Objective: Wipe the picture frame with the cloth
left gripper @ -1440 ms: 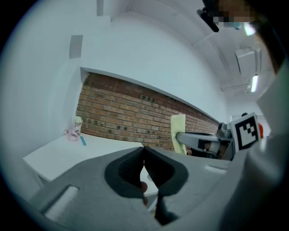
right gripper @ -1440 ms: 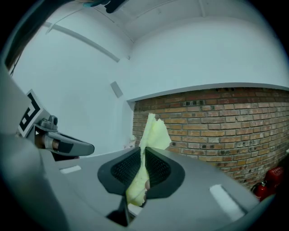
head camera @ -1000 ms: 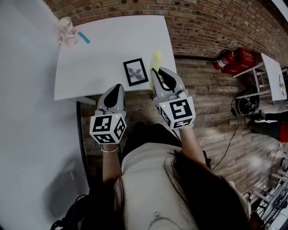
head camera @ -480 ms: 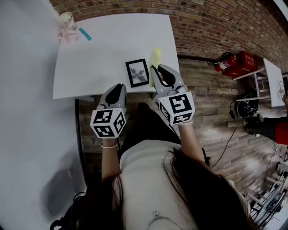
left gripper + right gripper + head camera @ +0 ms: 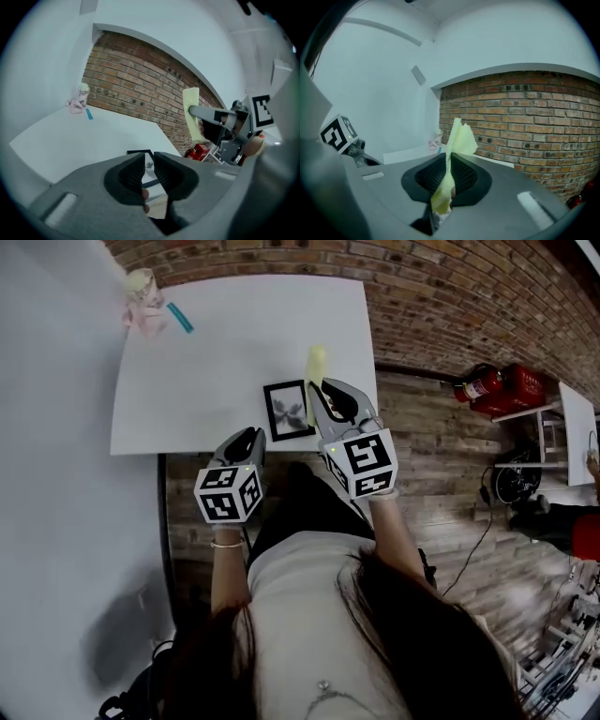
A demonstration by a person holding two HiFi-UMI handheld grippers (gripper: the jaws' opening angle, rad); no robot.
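A person is holding a gripper in each hand over the near edge of a white rectangular table [image 5: 234,352]. The right gripper [image 5: 325,395] is pinching a pale yellow cloth [image 5: 316,367] tight between its jaws, and the cloth is standing up loosely above them. The left gripper [image 5: 247,439] is carrying nothing. Its jaws have just been opening and are standing a little apart.

A small black rectangular picture frame [image 5: 288,411] is lying flat and loose close to the table's near edge, between the two grippers. The left gripper is not touching it. Whether the right one is touching it cannot be told.

Two risks are looming. A wiping stroke may end up pushing the unsteadied frame off that edge. The floppy cloth may also fold aside, leaving hard jaw tips scraping the glass.
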